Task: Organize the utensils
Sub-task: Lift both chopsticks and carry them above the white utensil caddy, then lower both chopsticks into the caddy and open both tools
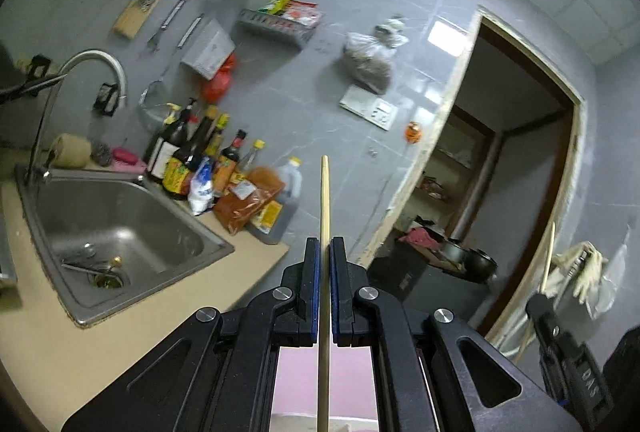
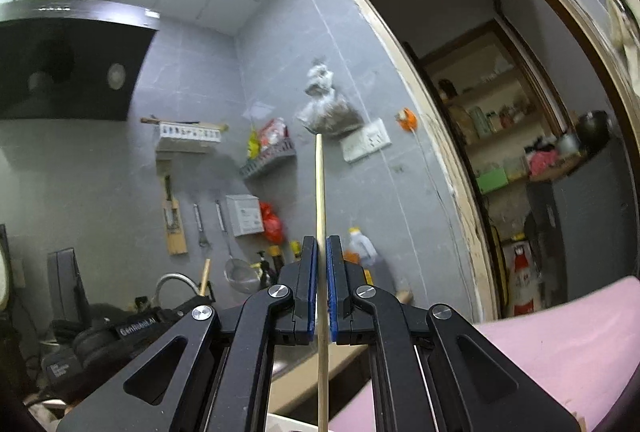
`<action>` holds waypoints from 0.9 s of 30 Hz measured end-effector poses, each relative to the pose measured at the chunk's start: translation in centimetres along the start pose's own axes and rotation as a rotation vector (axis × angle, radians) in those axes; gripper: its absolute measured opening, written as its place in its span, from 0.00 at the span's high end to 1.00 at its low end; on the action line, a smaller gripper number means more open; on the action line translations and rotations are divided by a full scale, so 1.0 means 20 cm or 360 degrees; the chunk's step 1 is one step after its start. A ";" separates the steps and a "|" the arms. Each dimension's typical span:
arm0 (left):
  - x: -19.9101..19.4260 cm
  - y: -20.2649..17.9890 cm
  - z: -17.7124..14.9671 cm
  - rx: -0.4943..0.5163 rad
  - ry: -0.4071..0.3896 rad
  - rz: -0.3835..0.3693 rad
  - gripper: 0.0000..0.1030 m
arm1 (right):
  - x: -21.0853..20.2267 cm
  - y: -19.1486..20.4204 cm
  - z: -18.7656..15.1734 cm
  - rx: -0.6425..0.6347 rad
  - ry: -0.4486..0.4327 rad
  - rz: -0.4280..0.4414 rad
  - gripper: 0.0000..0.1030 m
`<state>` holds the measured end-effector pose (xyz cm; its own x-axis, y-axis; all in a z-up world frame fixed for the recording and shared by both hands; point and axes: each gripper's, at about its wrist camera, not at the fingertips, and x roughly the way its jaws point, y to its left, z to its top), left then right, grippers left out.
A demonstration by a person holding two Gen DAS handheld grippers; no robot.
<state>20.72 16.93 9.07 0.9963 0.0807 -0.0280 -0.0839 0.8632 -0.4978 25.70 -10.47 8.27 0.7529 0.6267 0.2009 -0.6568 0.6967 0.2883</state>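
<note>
Grey-tiled kitchen walls, a doorway to a pantry and a steel sink (image 1: 120, 228) set in a tan surface (image 1: 48, 344) frame both views. Each gripper is pinching one wooden chopstick: the left gripper (image 1: 325, 252) holds its chopstick (image 1: 325, 199) lengthwise between the blue pads, and the right gripper (image 2: 322, 252) holds its own chopstick (image 2: 320, 191) likewise, both sticks lifted clear of the surface. I judge this the carrying step; next comes finding a holder, perhaps the white wall rack (image 2: 190, 135), and aligning the tips before letting go. Readable writing: "GenRobot.AI" on the left gripper's body in the right view; bottle labels are too blurred.
</note>
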 end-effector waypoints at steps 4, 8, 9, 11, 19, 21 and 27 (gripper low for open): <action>0.01 0.00 -0.05 -0.0004 -0.0033 0.0061 0.97 | 0.04 -0.03 -0.06 -0.0009 0.0052 -0.0041 0.97; 0.02 -0.03 -0.10 0.0053 -0.0042 0.0094 0.97 | 0.05 -0.02 -0.10 -0.0064 0.0087 -0.0070 0.97; 0.02 -0.04 -0.12 0.0071 -0.0037 0.0097 0.97 | 0.04 -0.02 -0.11 -0.0070 0.0097 -0.0075 0.97; 0.02 -0.05 -0.15 0.0097 -0.0022 0.0097 0.97 | 0.04 -0.02 -0.13 -0.0083 0.0124 -0.0084 0.97; -0.04 -0.10 -0.29 0.0291 0.0134 0.0071 0.97 | 0.01 0.01 -0.19 -0.0158 0.0257 -0.0111 0.97; -0.07 -0.11 -0.31 0.0311 0.0157 0.0057 0.97 | 0.00 0.01 -0.20 -0.0166 0.0302 -0.0117 0.96; -0.10 -0.14 -0.34 0.0371 0.0302 -0.0004 0.97 | -0.04 0.02 -0.25 -0.0187 0.0451 -0.0130 0.95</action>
<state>19.00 10.92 4.74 0.9799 0.0025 -0.1993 -0.0607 0.9562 -0.2864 24.62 -9.02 3.50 0.7727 0.6280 -0.0922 -0.6075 0.7738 0.1794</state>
